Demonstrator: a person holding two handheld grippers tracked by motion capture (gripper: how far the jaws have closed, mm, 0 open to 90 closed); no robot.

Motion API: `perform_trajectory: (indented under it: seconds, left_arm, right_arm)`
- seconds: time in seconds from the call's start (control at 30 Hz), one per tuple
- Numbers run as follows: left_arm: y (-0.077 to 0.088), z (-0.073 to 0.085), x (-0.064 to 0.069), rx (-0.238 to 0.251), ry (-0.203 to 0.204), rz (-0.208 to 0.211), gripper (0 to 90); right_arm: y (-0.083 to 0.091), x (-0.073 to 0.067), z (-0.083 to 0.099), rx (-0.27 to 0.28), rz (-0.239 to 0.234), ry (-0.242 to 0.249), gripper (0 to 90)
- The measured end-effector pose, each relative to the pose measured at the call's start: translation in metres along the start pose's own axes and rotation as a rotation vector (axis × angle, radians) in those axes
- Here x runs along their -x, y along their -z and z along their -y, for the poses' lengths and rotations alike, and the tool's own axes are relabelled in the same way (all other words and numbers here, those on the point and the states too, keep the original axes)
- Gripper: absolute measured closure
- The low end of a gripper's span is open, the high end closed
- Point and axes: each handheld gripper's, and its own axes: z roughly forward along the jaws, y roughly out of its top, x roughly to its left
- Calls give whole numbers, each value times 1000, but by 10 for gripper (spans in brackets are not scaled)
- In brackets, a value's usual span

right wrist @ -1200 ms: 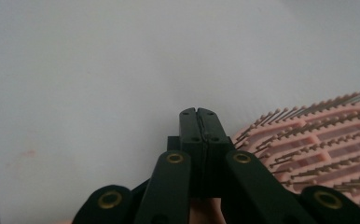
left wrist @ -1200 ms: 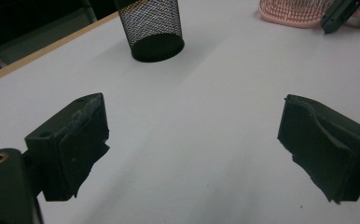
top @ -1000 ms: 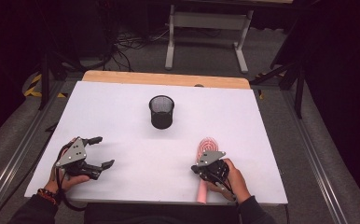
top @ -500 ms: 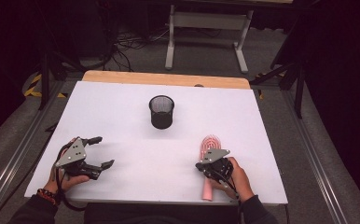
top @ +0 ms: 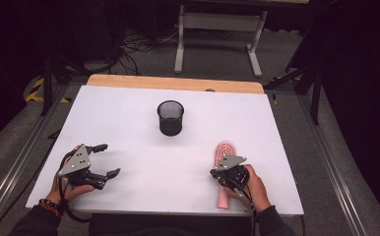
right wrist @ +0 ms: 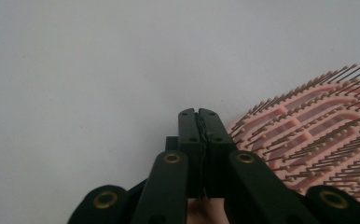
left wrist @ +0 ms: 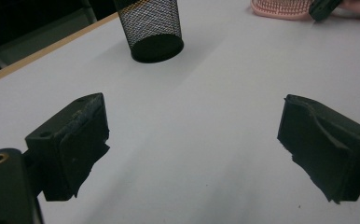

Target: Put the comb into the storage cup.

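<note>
Right gripper (right wrist: 199,114): jaws pressed together, empty. Pink plastic paddle hairbrush (right wrist: 318,140): lying bristles-up on white table (top: 129,113), just beside these jaws, ungrasped. Black wire-mesh cup (top: 171,117): well ahead, apparently empty. Left gripper (top: 107,160): spread wide, idle. Judged: pickup and placing remain.

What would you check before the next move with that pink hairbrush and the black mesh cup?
1. Pink hairbrush lying flat on the white table, bristles up: ok.
2. Right gripper holding the brush: not ok; its jaws are shut beside the bristles with nothing between them.
3. Left gripper open and free: ok.
4. Black mesh cup upright: ok.
5. Cup empty: cannot tell.
6. Table between brush and cup free: ok.
</note>
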Motion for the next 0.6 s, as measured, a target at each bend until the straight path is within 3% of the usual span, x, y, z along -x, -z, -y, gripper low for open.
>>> perform_trajectory:
  seconds: [0.17,0.33,0.4,0.43,0.6]
  left_arm:
    - [3,0,-1,12,4,4,94]
    - [4,1,2,14,2,8,94]
    - [5,1,3,11,-5,9,94]
    - [6,2,3,14,-1,10,94]
    - [8,2,3,23,6,8,95]
  right_arm:
    - [9,-5,-3,26,20,-28,774]
    - [25,-10,-5,74,61,-138,545]
    - [32,-13,-5,77,107,-181,446]
    - [32,-13,-5,77,107,-181,446]
    - [34,-21,1,55,230,-282,208]
